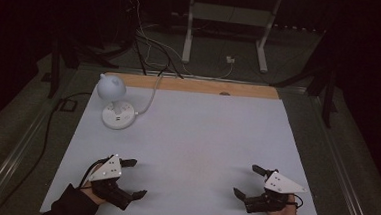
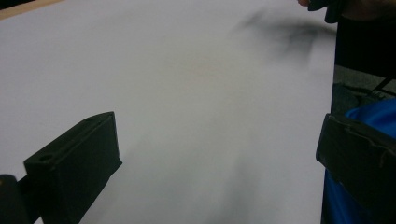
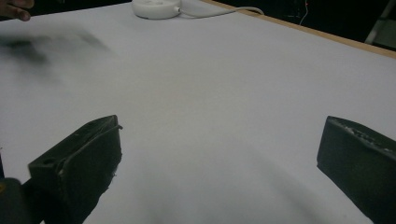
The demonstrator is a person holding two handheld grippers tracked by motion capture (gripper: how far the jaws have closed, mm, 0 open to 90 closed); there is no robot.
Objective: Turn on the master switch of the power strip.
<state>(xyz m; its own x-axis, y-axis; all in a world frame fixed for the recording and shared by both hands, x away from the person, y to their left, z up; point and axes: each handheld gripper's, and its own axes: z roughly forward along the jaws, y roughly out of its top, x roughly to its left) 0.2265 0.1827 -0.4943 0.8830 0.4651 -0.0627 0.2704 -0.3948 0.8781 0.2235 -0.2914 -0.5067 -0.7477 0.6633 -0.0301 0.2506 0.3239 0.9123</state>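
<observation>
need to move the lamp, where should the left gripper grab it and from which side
Probably the short neck of the lamp, between the bulbous head and the round base: it is the narrowest part. Bring the left gripper in from the near side, jaws level, since the cord leaves the base on the right.

white lamp (image 1: 113, 99), black tongs (image 1: 133, 176), pale grey table (image 1: 201, 138), wooden edge (image 1: 200, 86)

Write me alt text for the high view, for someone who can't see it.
Seen from above, a person's hands hold the left gripper and right gripper near the front edge of a white table, both with jaws open and holding nothing. A small white desk lamp stands at the far left corner, its cord trailing off the back.
</observation>
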